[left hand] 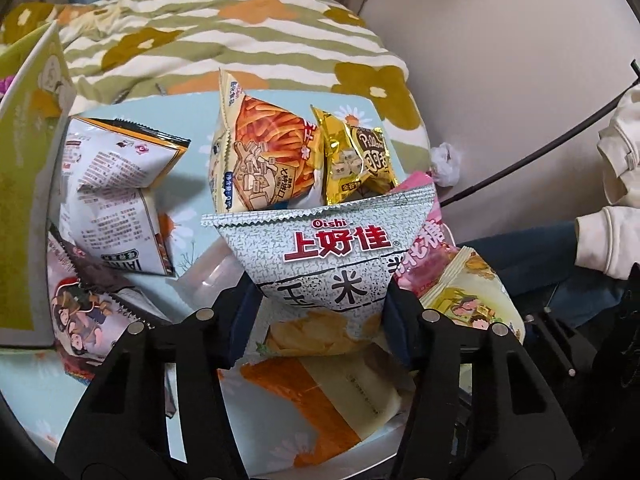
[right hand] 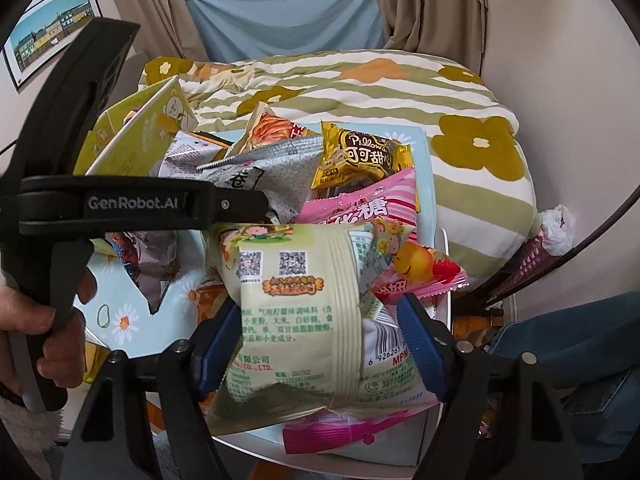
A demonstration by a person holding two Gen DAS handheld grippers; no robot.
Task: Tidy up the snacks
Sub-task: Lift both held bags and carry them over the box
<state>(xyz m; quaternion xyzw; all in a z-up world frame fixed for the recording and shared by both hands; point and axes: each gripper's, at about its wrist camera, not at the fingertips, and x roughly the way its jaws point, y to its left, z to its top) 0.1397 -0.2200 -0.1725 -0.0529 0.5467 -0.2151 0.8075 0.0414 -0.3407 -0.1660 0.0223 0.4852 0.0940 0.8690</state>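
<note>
A heap of snack bags lies on a small table with a light blue daisy top (left hand: 192,160). My left gripper (left hand: 320,300) is shut on a grey Oishi corn-snack bag (left hand: 328,248), its blue pads pinching the bag's lower half. The right wrist view shows that grey bag (right hand: 272,168) at the tip of the left gripper's black frame (right hand: 136,204). My right gripper (right hand: 320,312) is shut on a pale green snack bag (right hand: 296,304), back side up, with the pads pressing both edges. The same green bag (left hand: 472,300) shows at the right of the left wrist view.
An orange fries bag (left hand: 264,152), a gold Pillows pack (right hand: 364,156), a pink candy bag (right hand: 360,208), a white printed bag (left hand: 108,184) and a purple cartoon bag (left hand: 80,312) surround the grips. A green carton (right hand: 136,136) stands left. A floral quilt (left hand: 240,32) lies behind.
</note>
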